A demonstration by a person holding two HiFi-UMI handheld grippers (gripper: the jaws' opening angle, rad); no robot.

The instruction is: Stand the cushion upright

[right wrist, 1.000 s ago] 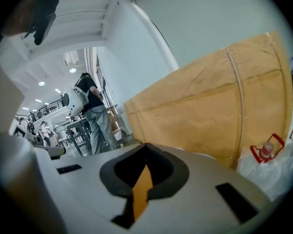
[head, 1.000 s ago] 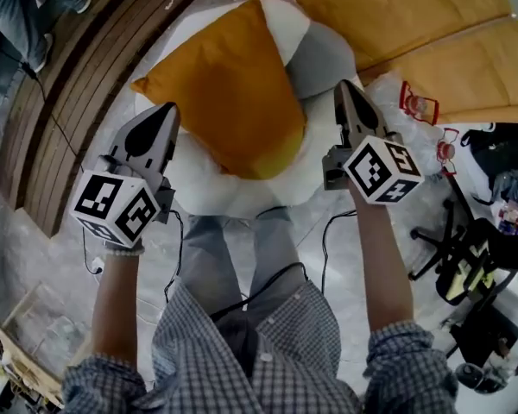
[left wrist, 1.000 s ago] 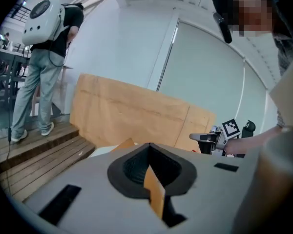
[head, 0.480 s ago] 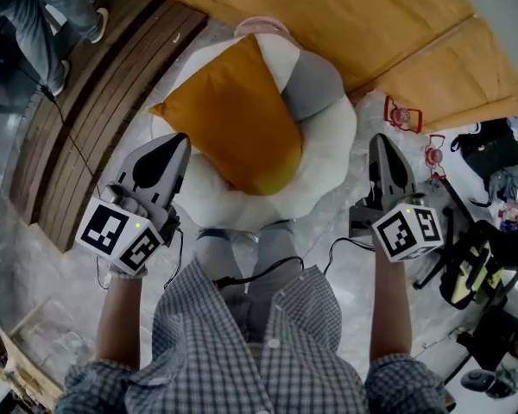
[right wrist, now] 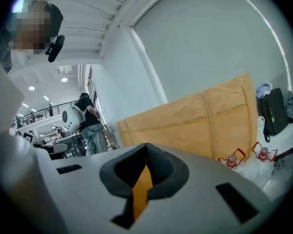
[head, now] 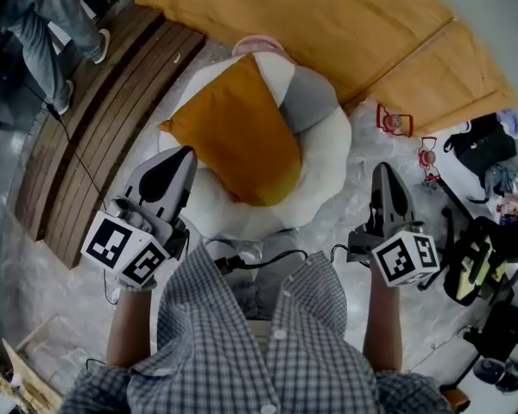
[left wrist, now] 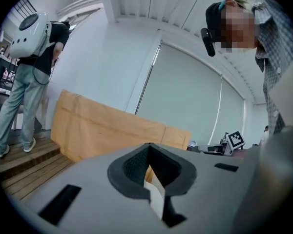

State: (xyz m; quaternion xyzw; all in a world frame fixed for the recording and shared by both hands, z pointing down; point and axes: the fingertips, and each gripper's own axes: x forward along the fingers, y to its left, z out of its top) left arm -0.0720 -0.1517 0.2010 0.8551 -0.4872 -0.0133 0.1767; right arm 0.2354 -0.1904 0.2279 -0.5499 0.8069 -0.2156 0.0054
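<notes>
On white seat (head: pixel 330 155), orange cushion (head: pixel 233 132) cornerwise, diagonal

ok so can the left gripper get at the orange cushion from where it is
Probably yes. The left gripper points toward the orange cushion, near its left edge, with nothing between them in the head view. Its jaws are shut, though, so they must open first.

There is one orange cushion (head: pixel 233 141), one grey cushion (head: pixel 309 97) and one white round seat (head: pixel 328 166). There are two grippers: left gripper (head: pixel 183 154) and right gripper (head: pixel 387 170). Also two red lanterns (head: pixel 394 121), one black bag (head: pixel 479 143) and two cardboard sheets (head: pixel 328 15).
</notes>
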